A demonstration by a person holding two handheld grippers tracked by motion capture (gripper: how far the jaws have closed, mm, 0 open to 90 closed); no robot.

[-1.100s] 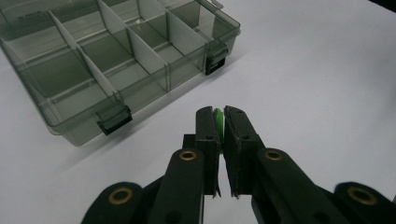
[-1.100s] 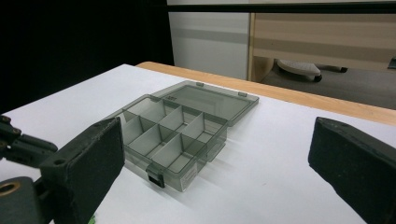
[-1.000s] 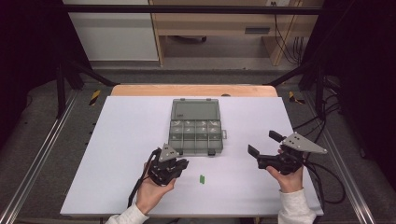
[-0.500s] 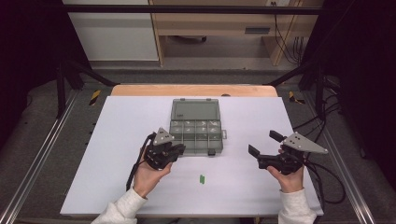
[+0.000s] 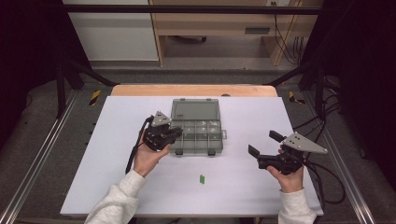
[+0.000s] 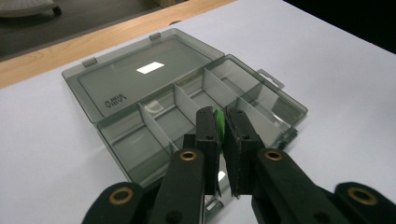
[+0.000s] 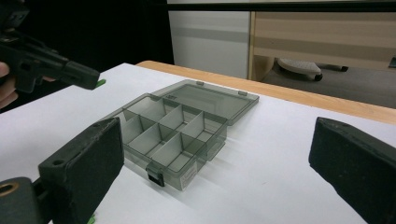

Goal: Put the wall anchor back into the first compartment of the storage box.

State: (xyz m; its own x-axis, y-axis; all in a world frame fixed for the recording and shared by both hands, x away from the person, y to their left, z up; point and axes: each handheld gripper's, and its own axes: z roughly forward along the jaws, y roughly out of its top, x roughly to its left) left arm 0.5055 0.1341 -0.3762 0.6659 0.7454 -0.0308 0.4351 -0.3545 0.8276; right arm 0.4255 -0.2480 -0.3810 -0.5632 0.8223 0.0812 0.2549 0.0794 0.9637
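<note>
Left gripper (image 5: 173,135) over white table (image 5: 116,177); grey floor.

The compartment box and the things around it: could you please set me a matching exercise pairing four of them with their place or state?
Things:
1. compartment box
2. left gripper
3. right gripper
4. green piece on the table

States:
A. jaws wide apart, nothing between them
B. lying loose on the white table, nearer the person than the box
C. lid folded back flat, compartments exposed
D. shut on a small green piece, above the box

Pairs: 1-C, 2-D, 3-A, 4-B
</note>
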